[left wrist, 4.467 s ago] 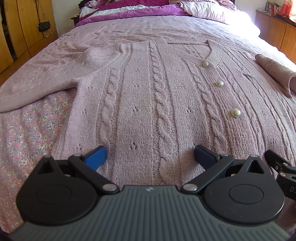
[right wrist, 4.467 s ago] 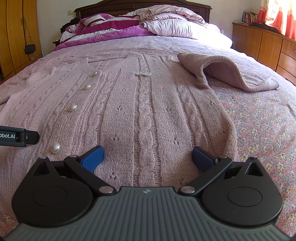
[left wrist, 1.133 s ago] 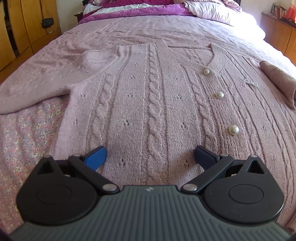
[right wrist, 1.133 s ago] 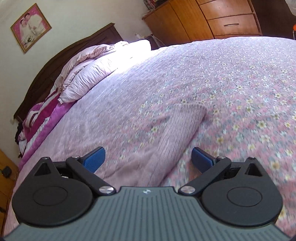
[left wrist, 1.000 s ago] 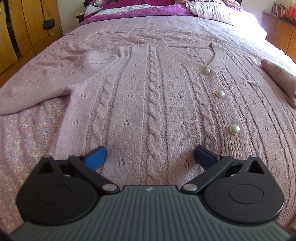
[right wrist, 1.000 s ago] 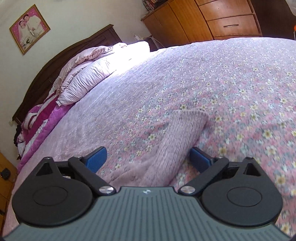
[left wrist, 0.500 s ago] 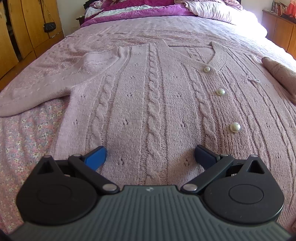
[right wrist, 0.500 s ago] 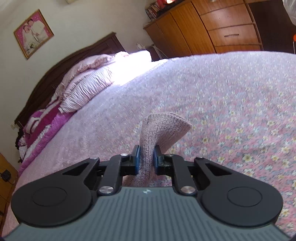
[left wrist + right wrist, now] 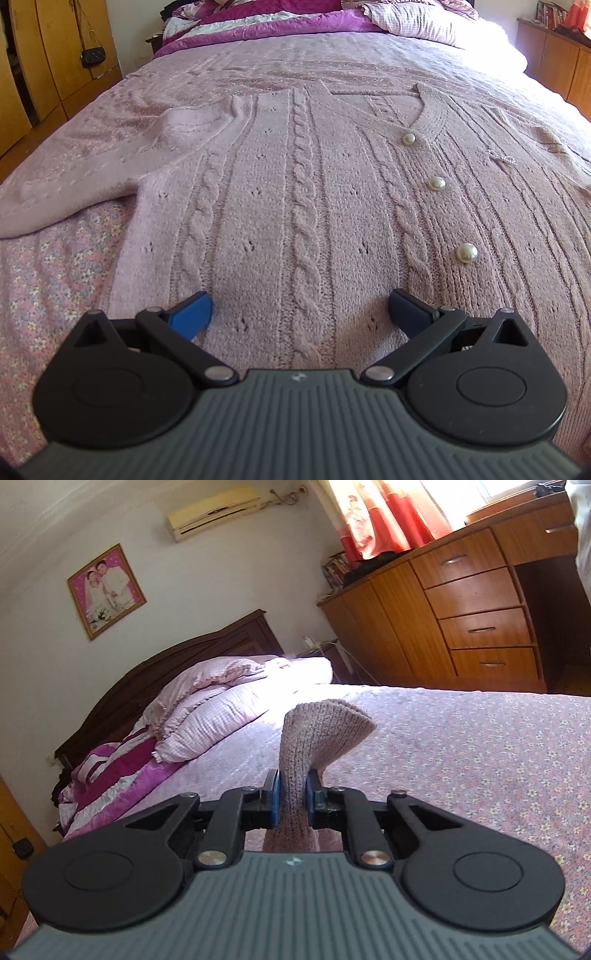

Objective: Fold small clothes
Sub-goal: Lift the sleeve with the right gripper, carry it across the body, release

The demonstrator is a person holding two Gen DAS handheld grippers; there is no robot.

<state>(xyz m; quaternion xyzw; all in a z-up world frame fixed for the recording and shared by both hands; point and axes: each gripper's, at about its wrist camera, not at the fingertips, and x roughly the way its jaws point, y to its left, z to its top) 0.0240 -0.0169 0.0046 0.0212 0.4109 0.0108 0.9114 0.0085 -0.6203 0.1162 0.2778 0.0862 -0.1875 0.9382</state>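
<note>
Pink cable-knit cardigan [image 9: 295, 206] lay flat on the floral bedspread [image 9: 55, 266], left gripper [image 9: 299, 310] spread wide over its hem, right gripper [image 9: 291, 797] clamped on the sleeve cuff [image 9: 317, 731] above the bedspread, pillows [image 9: 218, 712] and wooden dresser [image 9: 461, 620] beyond.

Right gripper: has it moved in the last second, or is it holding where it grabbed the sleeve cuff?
Yes. The right gripper, shut on the sleeve cuff, has risen: the dresser now fills more of the view above the bedspread.
</note>
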